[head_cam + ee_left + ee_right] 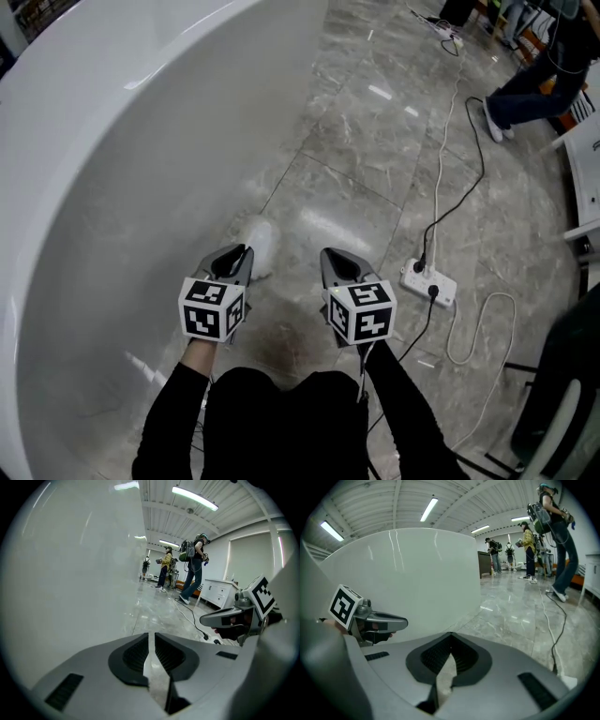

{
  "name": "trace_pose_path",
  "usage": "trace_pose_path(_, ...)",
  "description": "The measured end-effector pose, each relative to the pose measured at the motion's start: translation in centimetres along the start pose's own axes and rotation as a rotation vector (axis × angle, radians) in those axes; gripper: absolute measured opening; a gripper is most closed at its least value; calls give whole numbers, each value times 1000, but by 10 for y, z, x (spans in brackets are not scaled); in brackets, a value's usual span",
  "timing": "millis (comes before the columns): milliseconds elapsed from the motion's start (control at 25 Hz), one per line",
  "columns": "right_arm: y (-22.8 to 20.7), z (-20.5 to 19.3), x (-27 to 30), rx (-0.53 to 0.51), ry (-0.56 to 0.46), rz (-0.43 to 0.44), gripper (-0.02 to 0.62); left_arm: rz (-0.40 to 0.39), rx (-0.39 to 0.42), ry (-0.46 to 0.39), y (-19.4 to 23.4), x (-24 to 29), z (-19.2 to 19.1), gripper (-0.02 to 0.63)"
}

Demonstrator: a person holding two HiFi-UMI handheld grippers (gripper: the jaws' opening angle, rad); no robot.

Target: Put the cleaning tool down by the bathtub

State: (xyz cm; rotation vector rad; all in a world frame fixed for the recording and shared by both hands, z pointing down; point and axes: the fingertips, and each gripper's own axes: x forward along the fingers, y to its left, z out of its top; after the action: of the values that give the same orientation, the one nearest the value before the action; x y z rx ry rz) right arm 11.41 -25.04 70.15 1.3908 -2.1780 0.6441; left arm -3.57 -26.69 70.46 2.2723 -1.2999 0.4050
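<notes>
1. Grippers first: the left gripper has its jaws a narrow slit apart, with only floor showing through and nothing held. The right gripper has its tips together and is also empty.
2. Just ahead of the left gripper, the cleaning tool lies on the floor, right at the foot of the bathtub wall. The putting-down looks done.
3. What remains, I judge, is a clean getaway: take the left gripper up and back without brushing the tool. Keep the right one away from the power strip on its side.
4. The tool shows only as a soft white blur. Its long axis seems to run along the tub wall, away from the person, but I cannot tell which end is the head.
</notes>
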Motion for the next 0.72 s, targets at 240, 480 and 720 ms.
trace_pose_path(240, 19, 16, -20, 2, -19, 36, 0, -7, 4, -30, -10, -32, 12, 11)
trace_pose_path(480, 37, 24, -37, 40, -34, 90, 0, -12, -70, -56, -12, -55, 20, 9)
trace_pose_path(720, 50, 24, -39, 0, -13, 87, 0, -14, -78, -64, -14, -64, 26, 11)
